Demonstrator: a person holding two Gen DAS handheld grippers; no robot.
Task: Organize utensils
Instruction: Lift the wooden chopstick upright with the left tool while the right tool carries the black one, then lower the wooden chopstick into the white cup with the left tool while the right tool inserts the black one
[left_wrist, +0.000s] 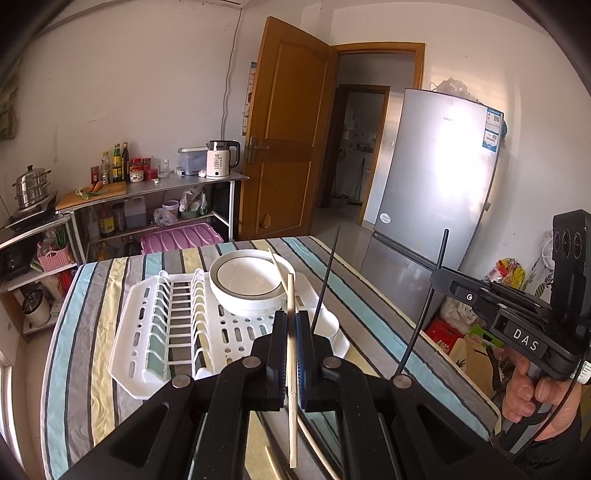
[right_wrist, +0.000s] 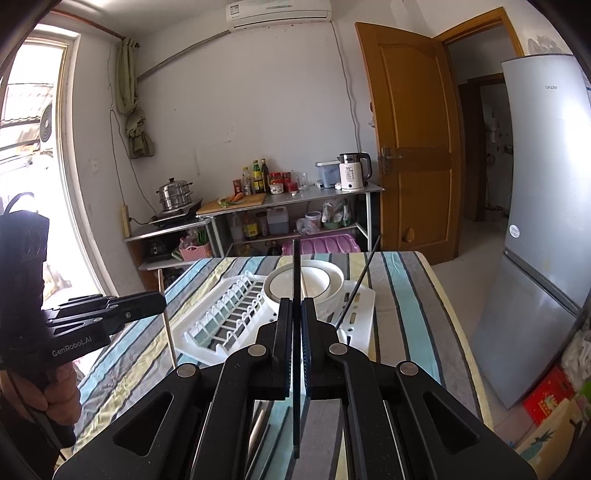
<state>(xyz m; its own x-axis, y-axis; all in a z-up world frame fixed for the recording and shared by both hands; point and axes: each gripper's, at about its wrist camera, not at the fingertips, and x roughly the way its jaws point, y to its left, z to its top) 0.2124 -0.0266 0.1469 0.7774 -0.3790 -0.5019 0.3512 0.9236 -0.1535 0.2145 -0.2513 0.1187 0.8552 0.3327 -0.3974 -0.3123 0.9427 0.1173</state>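
In the left wrist view my left gripper (left_wrist: 291, 319) is shut on a pale wooden chopstick (left_wrist: 292, 369), held above the striped table. Ahead lies a white dish rack (left_wrist: 147, 332) with a white bowl (left_wrist: 251, 284) on it; another wooden chopstick (left_wrist: 277, 271) leans in the bowl. A black chopstick (left_wrist: 325, 280) stands in the rack's utensil cup (left_wrist: 330, 326). My right gripper (right_wrist: 296, 306) is shut on a black chopstick (right_wrist: 296, 273). From the left wrist view the right gripper (left_wrist: 437, 277) is off to the right, level with the rack.
The table (left_wrist: 369, 302) wears a striped cloth, and loose chopsticks (left_wrist: 317, 450) lie on it below my left gripper. A silver fridge (left_wrist: 436, 192) stands right of the table. Behind it are a wooden door (left_wrist: 288, 129) and metal shelves (left_wrist: 177, 184) with kettle, bottles and pots.
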